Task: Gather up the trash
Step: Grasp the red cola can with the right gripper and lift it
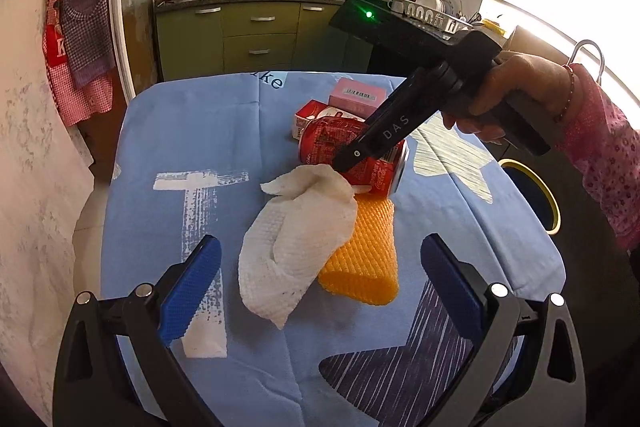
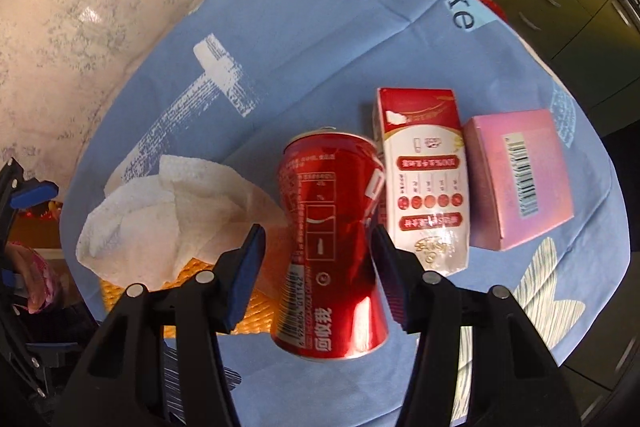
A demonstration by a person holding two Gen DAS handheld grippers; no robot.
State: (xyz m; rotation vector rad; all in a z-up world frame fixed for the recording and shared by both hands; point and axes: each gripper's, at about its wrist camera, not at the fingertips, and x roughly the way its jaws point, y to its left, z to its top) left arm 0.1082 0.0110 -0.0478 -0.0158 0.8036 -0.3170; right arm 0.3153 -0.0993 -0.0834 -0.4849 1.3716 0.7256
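The letters "DAS" are showing in white on the black arm of the right gripper [image 1: 352, 163], which is reaching in from two o'clock over the red can [image 2: 334, 247]. The can is carrying the Coca-Cola script near its rim in the left wrist view and the Chinese characters "回收我" beside a barcode in the right wrist view. The blue cloth [image 2: 320, 27] is showing the letters "ke" at its one o'clock edge, and the pink box [image 2: 520, 179] is bearing a barcode too small to read.
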